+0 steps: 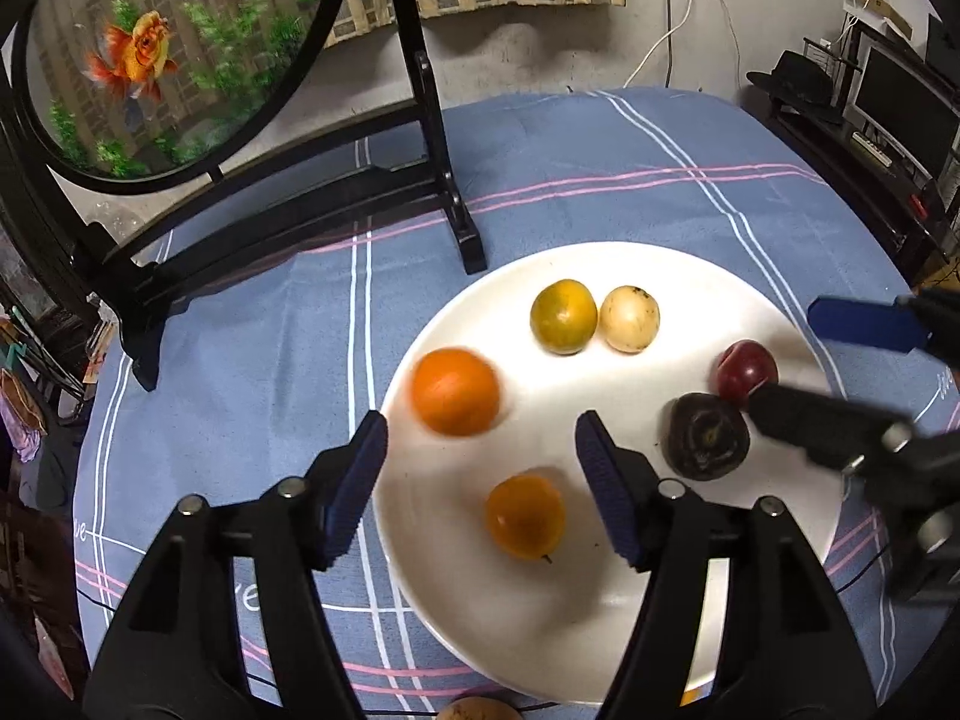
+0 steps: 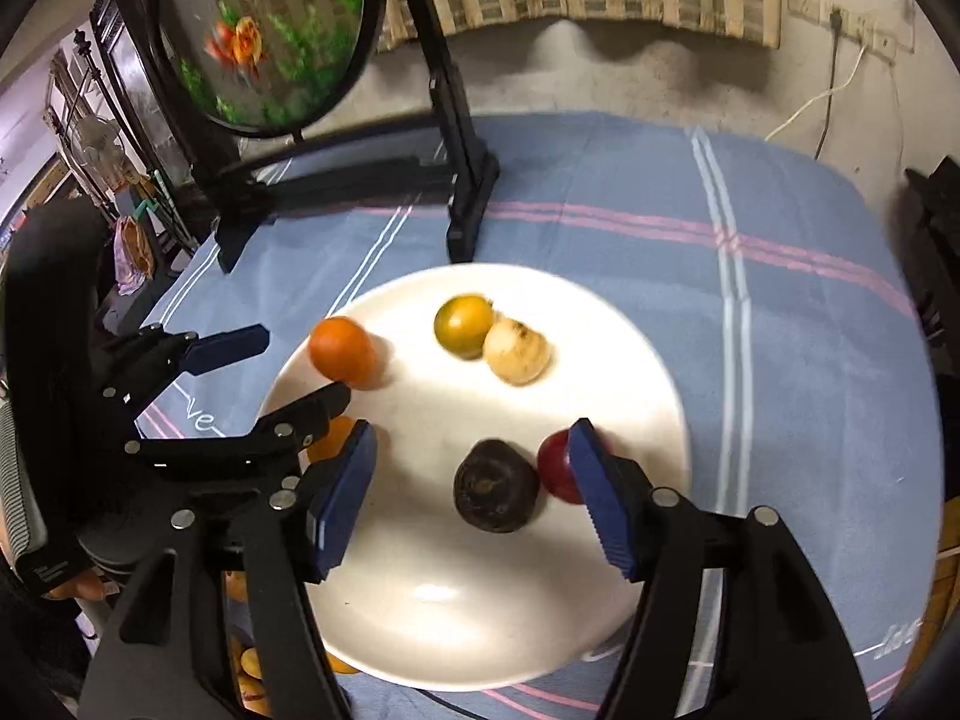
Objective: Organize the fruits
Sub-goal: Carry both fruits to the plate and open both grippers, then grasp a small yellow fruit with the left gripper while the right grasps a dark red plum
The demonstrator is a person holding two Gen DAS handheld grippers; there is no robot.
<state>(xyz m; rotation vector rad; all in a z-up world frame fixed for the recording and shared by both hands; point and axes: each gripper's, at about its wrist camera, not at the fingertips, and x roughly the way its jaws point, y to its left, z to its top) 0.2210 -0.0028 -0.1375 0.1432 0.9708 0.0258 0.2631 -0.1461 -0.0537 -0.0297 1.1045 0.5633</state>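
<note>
A white plate [image 1: 648, 618] on the blue cloth holds several fruits: an orange [image 1: 455, 391] at its left rim, a smaller orange fruit [image 1: 525, 516], a green-yellow citrus [image 1: 563, 315], a pale yellow fruit [image 1: 630, 318], a red plum [image 1: 744, 370] and a dark purple fruit [image 1: 705, 435]. My left gripper [image 1: 480, 486] is open and empty above the smaller orange fruit. My right gripper [image 2: 474, 492] is open and empty, its jaws either side of the dark purple fruit [image 2: 495, 485], with the plum [image 2: 555, 465] against the right pad. The plate [image 2: 480, 630] fills the right wrist view.
A black wooden stand [image 1: 444, 180] with a round goldfish panel [image 1: 162, 54] stands at the back left of the table. A brownish fruit [image 1: 477, 710] lies at the near table edge. More fruit [image 2: 249, 669] shows below the right gripper's left finger. Shelving [image 1: 870, 138] stands at the right.
</note>
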